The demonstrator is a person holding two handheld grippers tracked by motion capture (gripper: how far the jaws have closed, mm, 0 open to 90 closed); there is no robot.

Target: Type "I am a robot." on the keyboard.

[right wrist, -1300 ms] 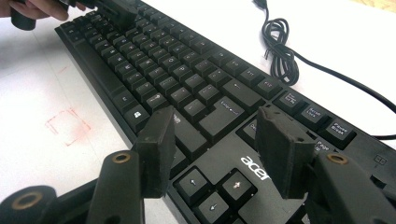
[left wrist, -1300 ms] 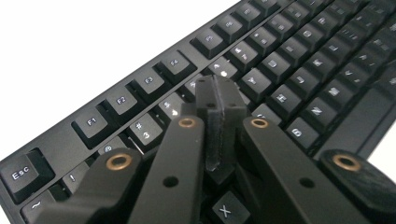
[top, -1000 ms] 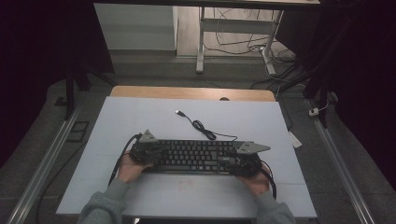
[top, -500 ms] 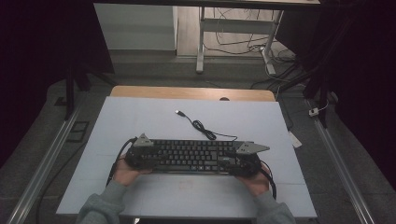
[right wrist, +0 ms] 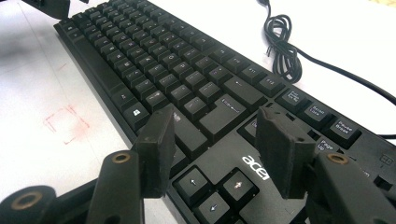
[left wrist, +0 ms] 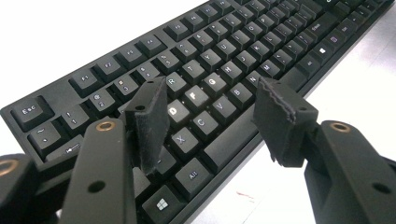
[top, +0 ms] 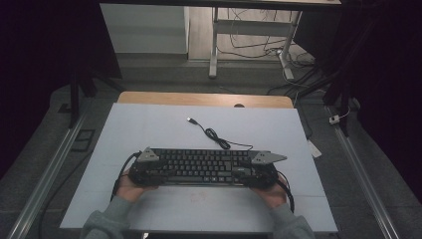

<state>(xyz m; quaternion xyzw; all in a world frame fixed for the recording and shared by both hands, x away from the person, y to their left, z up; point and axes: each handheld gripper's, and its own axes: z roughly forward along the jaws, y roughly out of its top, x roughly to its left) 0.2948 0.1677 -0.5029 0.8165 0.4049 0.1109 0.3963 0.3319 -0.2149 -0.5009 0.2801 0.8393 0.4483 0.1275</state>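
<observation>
A black keyboard (top: pixel 201 167) lies across the near middle of the pale table (top: pixel 149 124). Its cable (top: pixel 215 135) coils behind it and ends in a USB plug (top: pixel 190 119). My left gripper (top: pixel 143 168) is over the keyboard's left end. In the left gripper view it (left wrist: pixel 212 100) stands open above the letter keys (left wrist: pixel 196 95) and the space bar, holding nothing. My right gripper (top: pixel 263 169) is over the right end. In the right gripper view it (right wrist: pixel 217 126) is open above the keyboard's (right wrist: pixel 154 60) enter and arrow keys, with the coiled cable (right wrist: pixel 281 53) beyond.
A faint red square mark (right wrist: pixel 65 123) is on the table in front of the keyboard. A wooden strip (top: pixel 204 98) runs along the table's far edge. Desk legs and loose cables (top: pixel 249 45) lie on the floor beyond. Metal rails (top: pixel 50 169) flank the table.
My left gripper has drawn back slightly toward the near edge and to the left over the keyboard's end. The right gripper and the keyboard have hardly moved.
</observation>
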